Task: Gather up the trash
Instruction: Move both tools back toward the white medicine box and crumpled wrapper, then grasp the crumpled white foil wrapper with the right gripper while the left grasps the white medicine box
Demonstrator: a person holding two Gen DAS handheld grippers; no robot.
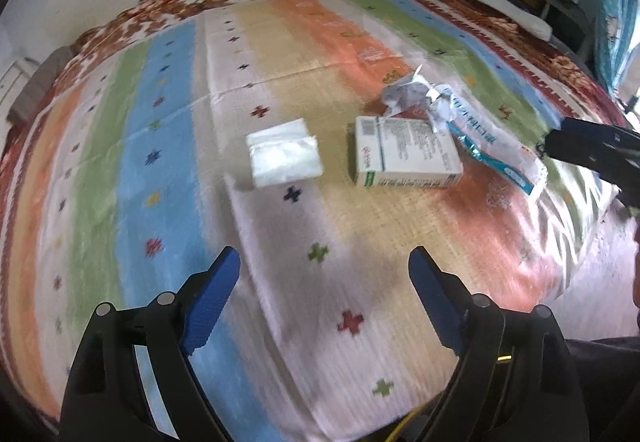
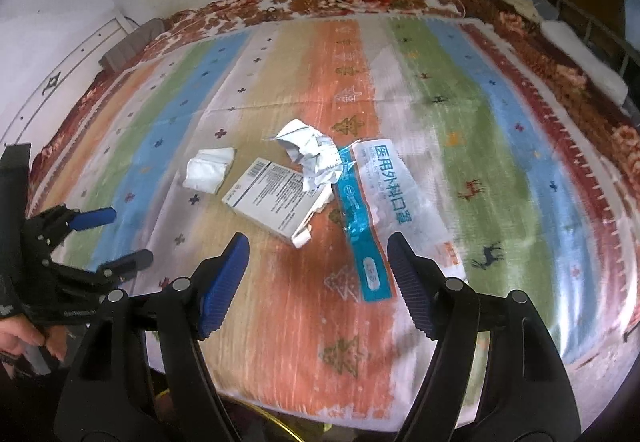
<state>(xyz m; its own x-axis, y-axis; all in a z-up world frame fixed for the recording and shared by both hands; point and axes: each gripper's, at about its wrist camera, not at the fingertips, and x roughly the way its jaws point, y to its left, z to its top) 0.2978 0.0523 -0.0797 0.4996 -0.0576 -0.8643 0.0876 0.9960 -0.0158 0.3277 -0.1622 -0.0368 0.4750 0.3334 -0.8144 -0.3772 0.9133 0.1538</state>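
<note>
I judge I'm at the approach. My left gripper (image 1: 324, 298) and right gripper (image 2: 318, 282) gape empty above the striped mat (image 2: 280, 322). The box (image 2: 272, 200), crumpled paper (image 2: 312, 158), wrapper (image 2: 384, 194) and tissue (image 2: 208, 172) lie clustered ahead. Next: descend on one.

Four pieces of trash lie clustered mid-mat: a folded white tissue (image 2: 209, 171) at left, a flat white carton (image 2: 272, 202) beside it, crumpled paper (image 2: 310, 154) resting on the carton's far edge, and a blue-banded mask wrapper (image 2: 384, 202) at right.
</note>
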